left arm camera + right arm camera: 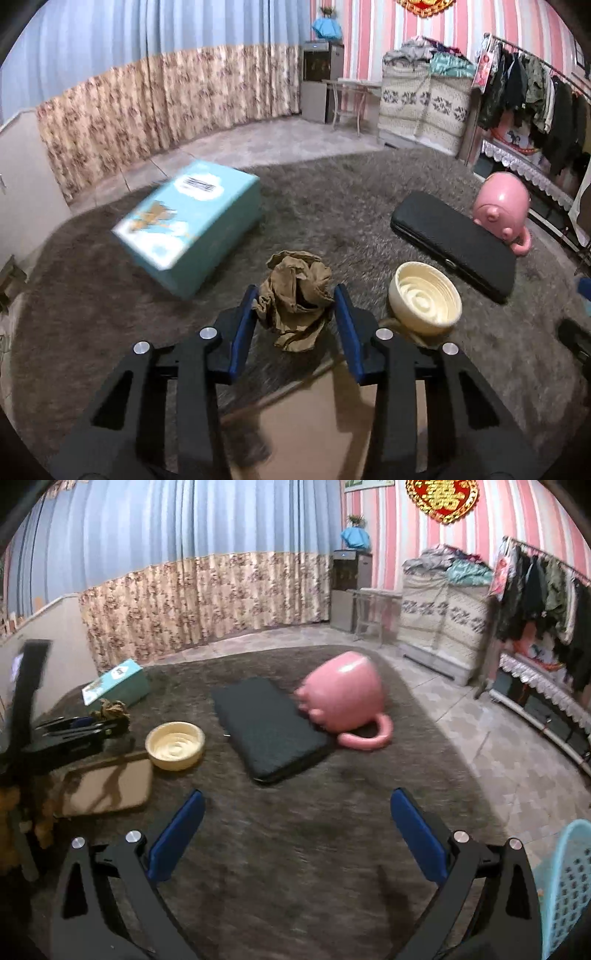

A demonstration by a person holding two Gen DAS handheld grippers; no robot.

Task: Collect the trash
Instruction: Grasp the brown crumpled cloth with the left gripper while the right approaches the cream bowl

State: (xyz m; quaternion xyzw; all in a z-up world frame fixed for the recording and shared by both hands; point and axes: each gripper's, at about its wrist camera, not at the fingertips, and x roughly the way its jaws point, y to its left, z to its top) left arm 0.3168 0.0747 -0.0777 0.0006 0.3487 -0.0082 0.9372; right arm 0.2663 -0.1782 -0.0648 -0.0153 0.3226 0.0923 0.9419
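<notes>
While the left gripper (295, 295) reached over the near edge of the furry grey table (332, 206), a crumpled brown paper ball (297, 295) sat between its two blue fingers (243, 325). Both fingers were right beside the ball, one on each side, and looked like they touched it, but I could not tell if they were squeezing it yet. The paper ball sat near the front edge of the table, just past a flat tan pad (317, 417) that lay at that edge. A small cream bowl (424, 302) stood just beside the ball, toward the right. Farther back, a blue box (188, 221) lay toward the left edge of the table. A flat black case (454, 240) lay toward the right edge, and a pink mug (500, 210) lay tipped on its side, touching the far end of the case. The right gripper (295, 834) hung over a bare part of the table with its blue fingers (177, 838) wide apart and nothing between them. From that side, the left gripper (74, 731) and the paper ball (110, 709) showed near the table's left edge. A light blue basket (569, 886) with holes peeked in by the near right corner.
</notes>
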